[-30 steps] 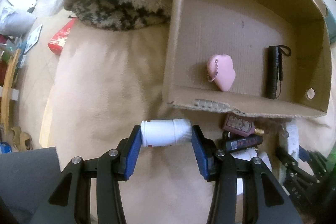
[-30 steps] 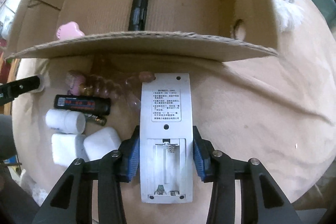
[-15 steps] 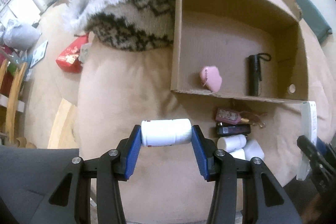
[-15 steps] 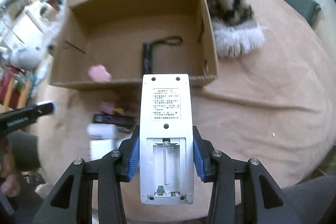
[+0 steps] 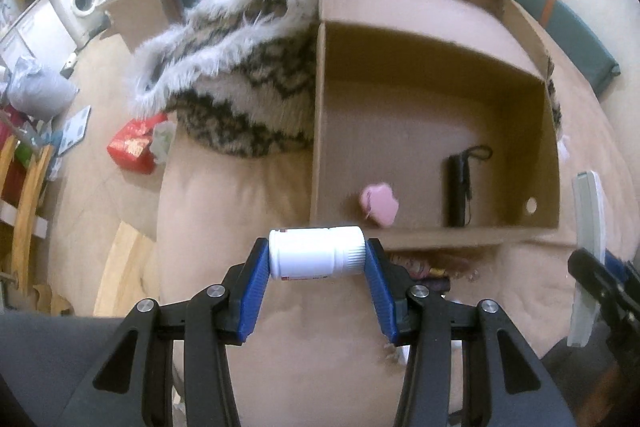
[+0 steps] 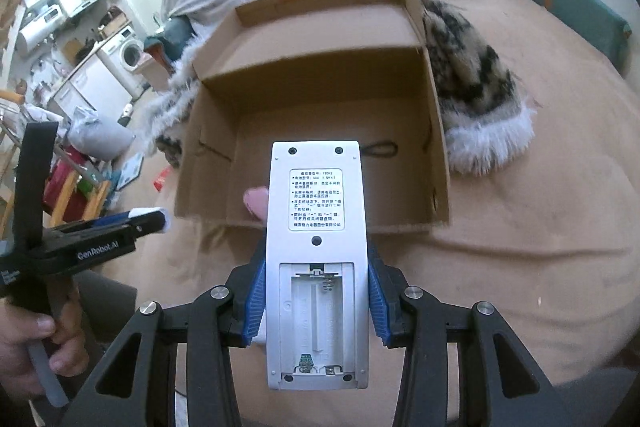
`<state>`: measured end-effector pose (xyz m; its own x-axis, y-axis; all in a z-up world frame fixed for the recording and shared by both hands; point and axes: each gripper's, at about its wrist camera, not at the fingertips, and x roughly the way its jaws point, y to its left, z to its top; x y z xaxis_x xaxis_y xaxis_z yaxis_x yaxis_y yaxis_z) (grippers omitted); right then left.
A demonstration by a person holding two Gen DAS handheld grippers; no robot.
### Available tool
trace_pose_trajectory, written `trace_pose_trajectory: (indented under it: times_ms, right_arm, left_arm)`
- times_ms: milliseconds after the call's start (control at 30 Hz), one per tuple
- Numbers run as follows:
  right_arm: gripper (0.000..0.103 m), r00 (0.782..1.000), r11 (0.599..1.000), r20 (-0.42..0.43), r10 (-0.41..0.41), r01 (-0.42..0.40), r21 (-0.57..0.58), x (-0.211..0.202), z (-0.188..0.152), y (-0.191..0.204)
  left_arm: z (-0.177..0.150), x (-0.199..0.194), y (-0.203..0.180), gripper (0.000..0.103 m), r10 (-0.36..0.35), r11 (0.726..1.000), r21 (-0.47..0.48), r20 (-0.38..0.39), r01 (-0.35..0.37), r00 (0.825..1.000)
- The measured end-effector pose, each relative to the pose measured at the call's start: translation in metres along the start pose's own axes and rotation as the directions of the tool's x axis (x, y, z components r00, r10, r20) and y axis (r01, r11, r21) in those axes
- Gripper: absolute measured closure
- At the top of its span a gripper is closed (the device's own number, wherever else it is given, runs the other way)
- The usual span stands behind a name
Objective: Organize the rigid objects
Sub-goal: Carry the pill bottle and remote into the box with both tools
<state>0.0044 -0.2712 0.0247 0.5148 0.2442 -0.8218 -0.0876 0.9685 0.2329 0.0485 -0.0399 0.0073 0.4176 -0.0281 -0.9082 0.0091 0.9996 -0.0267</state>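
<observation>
White plastic fills both grips: the left gripper [image 5: 317,259] pinches a pill bottle [image 5: 316,253] sideways between its blue pads, the right gripper [image 6: 316,301] clamps a remote [image 6: 317,259] back-up, both above the cardboard box's [image 5: 440,237] near wall.

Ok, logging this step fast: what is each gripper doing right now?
Left gripper: closed on the white bottle, held sideways.
Right gripper: closed on the white remote, battery bay uncovered.
</observation>
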Motion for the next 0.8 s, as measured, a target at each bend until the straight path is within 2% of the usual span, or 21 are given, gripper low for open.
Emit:
trace_pose_trajectory:
  times_ms: [133,333,667,800]
  right_arm:
    - [0.058,0.999,1.0,0.03,0.024,-0.024,0.008,0.001,0.023,-0.006]
    - [0.058,0.998,1.0,0.059,0.015,-0.016,0.016,0.013,0.057,-0.019]
    - [0.058,1.0,0.998,-0.008,-0.017,0.017,0.068,0.072,0.081,-0.042]
    - [0.058,0.999,0.998,-0.033,-0.036,0.038,0.059,0.09,0.084,-0.045]
  left_arm:
    - [0.019,-0.001,-0.009,0.059,-0.001,1.0,0.024,0.018,0.0,1.0]
    - [0.046,0.007,-0.025,0.059,-0.005,0.998,0.061,0.028,0.003,1.0]
    - [0.069,0.048,-0.057,0.059,-0.014,0.985,0.17,-0.015,0.017,1.0]
    - [0.074,0.064,-0.064,0.059,-0.015,0.985,0.169,-0.019,0.018,1.0]
